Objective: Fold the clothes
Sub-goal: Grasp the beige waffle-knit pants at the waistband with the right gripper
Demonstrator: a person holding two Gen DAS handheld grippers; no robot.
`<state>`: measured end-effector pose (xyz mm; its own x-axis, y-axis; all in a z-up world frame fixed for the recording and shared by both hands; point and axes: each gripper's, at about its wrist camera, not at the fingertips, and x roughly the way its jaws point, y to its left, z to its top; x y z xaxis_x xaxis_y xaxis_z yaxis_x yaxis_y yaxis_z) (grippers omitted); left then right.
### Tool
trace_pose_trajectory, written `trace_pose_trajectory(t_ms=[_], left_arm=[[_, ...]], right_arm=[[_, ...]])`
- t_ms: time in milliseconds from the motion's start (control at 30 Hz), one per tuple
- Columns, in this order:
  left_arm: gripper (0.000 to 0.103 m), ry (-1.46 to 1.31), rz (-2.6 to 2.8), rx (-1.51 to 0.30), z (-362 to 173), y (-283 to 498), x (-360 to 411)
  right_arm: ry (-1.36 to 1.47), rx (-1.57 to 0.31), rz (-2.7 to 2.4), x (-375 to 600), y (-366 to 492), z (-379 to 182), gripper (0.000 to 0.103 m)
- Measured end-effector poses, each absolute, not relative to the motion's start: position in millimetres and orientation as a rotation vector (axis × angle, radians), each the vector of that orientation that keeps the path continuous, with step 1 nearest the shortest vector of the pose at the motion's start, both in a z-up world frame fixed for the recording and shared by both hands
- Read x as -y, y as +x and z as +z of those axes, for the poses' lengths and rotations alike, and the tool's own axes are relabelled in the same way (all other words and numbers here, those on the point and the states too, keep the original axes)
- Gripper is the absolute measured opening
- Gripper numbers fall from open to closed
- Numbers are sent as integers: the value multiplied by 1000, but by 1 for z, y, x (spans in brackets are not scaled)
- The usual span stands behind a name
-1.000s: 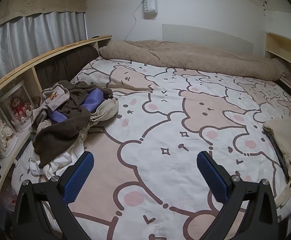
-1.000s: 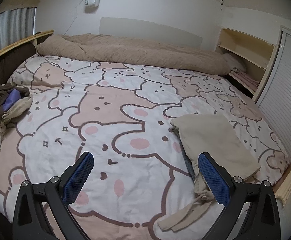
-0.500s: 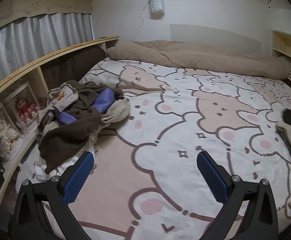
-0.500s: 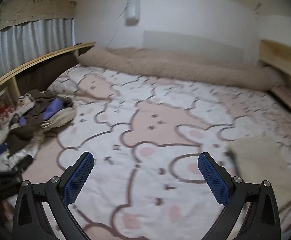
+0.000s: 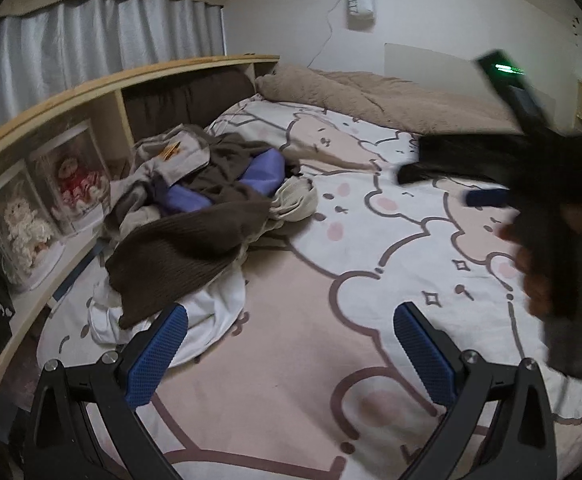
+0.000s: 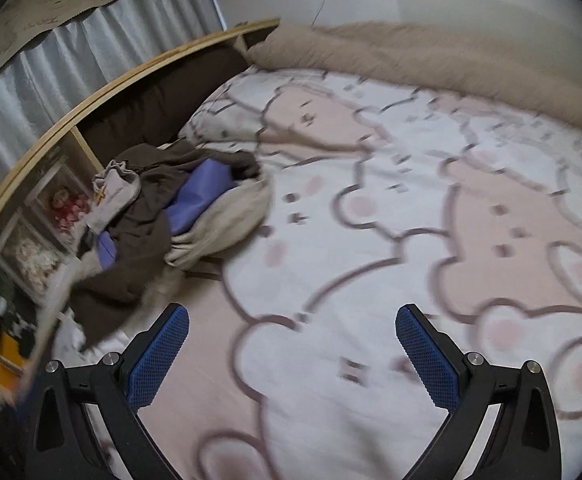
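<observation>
Both cameras sit low over the near end of the bed (image 5: 275, 392), each looking forward between its own blue-padded tongs toward the far wall. The left wrist view faces the bed's far end at 12 o'clock, with the heap of clothes (image 5: 195, 220) near, at 10 o'clock, and the right tongs (image 5: 443, 184), blurred, crossing in at 2 o'clock. The right wrist view is smeared and turned leftward, with the same heap (image 6: 163, 224) at 10 o'clock. Both share the heap, the bear-print sheet (image 6: 371, 240), the wooden shelf (image 5: 91, 88) and the beige duvet (image 5: 391, 96).
</observation>
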<state>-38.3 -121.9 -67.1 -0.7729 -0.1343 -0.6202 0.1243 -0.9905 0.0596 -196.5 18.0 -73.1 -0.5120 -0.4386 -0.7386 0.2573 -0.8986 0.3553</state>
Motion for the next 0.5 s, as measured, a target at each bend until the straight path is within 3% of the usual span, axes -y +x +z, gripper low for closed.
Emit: trace_pose_trajectory(t_ms=[133,300,500], left_arm=[[103,979,-2831,1,-74,-38,139],[103,967,-2838,-23,-79,-37,158],[103,977,-2815,-52,-82,-33,183]], right_arm=[[1340,392,-2285,25,-239,-94,86],[1471,530,-2142,70,-289,-125,62],[1659,658,-2017,105,-331,-173,61]])
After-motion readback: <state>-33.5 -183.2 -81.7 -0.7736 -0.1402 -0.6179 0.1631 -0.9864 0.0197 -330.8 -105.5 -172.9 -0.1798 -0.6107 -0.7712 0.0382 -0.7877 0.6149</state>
